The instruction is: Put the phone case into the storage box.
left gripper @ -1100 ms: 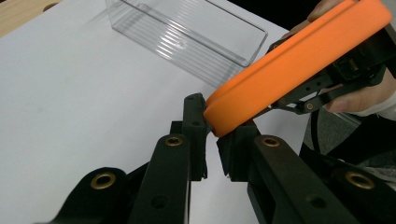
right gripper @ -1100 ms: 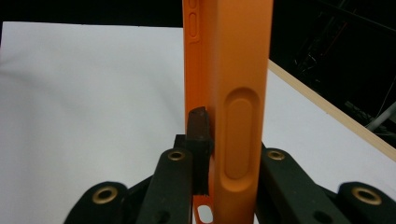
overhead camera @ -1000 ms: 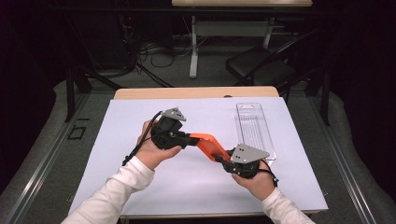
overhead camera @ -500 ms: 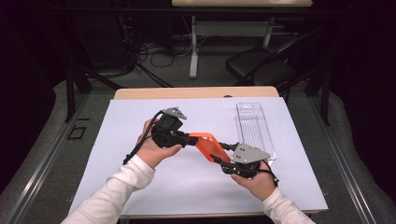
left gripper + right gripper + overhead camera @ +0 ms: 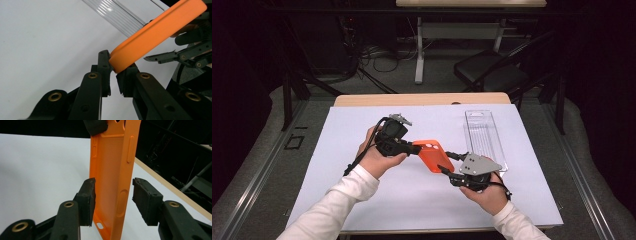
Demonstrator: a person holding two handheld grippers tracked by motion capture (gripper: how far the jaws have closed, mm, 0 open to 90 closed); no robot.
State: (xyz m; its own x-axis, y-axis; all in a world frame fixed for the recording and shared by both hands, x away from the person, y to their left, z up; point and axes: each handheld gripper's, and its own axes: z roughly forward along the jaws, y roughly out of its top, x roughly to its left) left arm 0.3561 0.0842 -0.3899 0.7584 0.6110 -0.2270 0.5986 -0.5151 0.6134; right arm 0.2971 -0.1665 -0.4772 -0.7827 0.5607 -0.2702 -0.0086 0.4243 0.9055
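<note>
White sheeting covers the work table, with dark floor, cables and a black chair beyond its far edge.

The left gripper holds an orange phone case by one end. In the left gripper view the jaws are closed to a narrow gap with the rounded corner of the phone case pinched between their tips, and the case runs up and away from them at a slant. This end grip keeps the case lifted off the sheeting and leaves its free end exposed, which is probably why it is held so.

The right gripper is positioned at that free end. In the right gripper view its jaws stand apart on either side of the phone case, one beside each long edge. The near jaw looks to be touching or almost touching the case; the far jaw shows a clear gap, so no grip is made here (the case is carried by the left gripper alone). The case hangs edge-on between the jaws with its hollow inner face and button cut-outs toward the camera. This looks like a second grip or a handover being prepared.

A clear plastic tray lies flat on the sheeting ahead of the right gripper, apart from the case. Its role cannot be judged.
</note>
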